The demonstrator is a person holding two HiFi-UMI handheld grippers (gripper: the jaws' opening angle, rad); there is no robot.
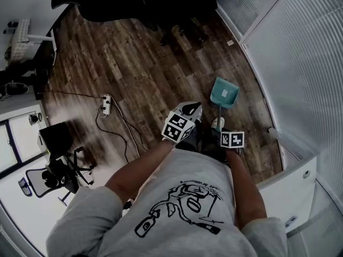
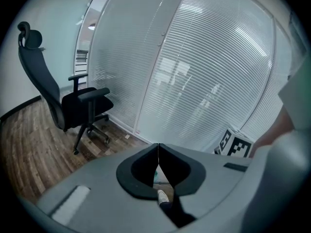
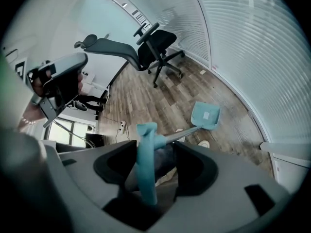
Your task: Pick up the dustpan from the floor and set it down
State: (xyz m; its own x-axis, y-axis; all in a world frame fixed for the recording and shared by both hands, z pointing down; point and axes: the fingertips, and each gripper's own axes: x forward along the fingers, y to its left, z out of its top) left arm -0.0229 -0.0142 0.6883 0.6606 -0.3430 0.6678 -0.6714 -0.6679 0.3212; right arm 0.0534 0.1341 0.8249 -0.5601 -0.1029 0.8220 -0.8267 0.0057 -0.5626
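Dustpan sits on the wood floor, out to the far right by the blinds, and it looks settled there. Its long handle runs from the pan back and up towards the person, and the teal grip end stands right between the jaws of the right tool. Those jaws are spread wide, with a gap showing on either side of the grip, so nothing is clamped. The axis runs near to far, straight out from that tool, and the right hand is plainly the nearer one. The left tool hangs beside it, jaws pressed together and empty. From the head view the right jaws are tucked under the marker cube, and the grip's lower end is cut off behind the tool's body. Whether the grip leans on one jaw is hard to say.
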